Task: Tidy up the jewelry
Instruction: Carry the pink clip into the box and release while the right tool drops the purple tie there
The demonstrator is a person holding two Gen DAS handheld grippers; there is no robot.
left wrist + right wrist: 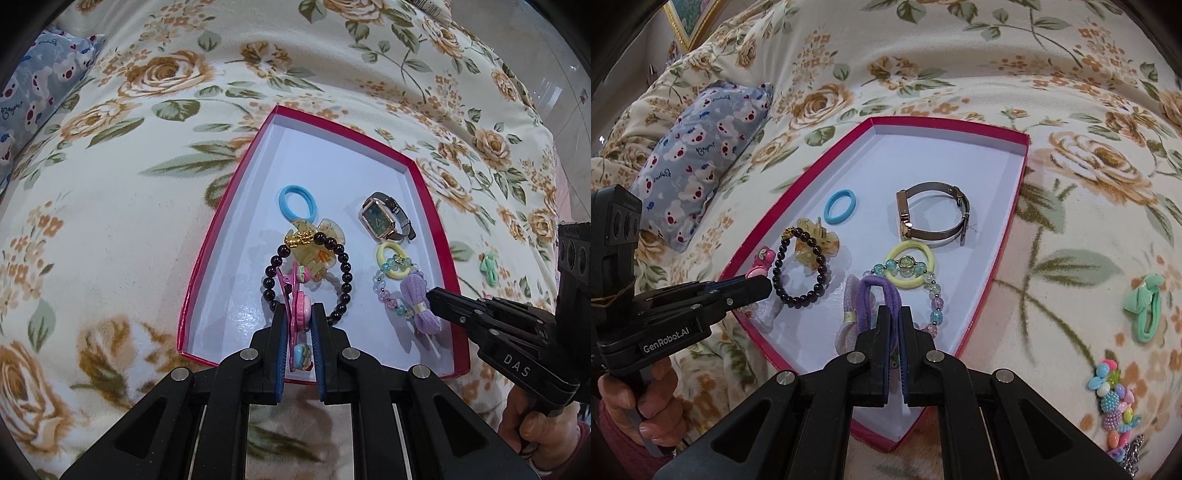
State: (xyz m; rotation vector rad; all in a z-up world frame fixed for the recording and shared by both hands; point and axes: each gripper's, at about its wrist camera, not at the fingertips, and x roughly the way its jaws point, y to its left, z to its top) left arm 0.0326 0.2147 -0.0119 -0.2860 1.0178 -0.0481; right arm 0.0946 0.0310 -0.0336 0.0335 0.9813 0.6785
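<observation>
A red box (236, 192) with a white floor lies on a floral blanket; it also shows in the right wrist view (1015, 206). In it lie a blue hair tie (295, 202), a watch (386, 218), an amber claw clip (317, 254), a dark bead bracelet (345, 280), a yellow hair tie (391, 258) and a pastel bead bracelet (388, 295). My left gripper (298, 314) is shut on a pink hair clip (295, 306) over the box's near end. My right gripper (894, 314) is shut on a purple bow hair tie (875, 299), low over the box floor.
A green bow hair tie (1145, 306) and a colourful bead piece (1115, 402) lie on the blanket right of the box. A blue printed pillow (698, 155) lies to the left. A hand (635, 398) holds the left gripper's handle.
</observation>
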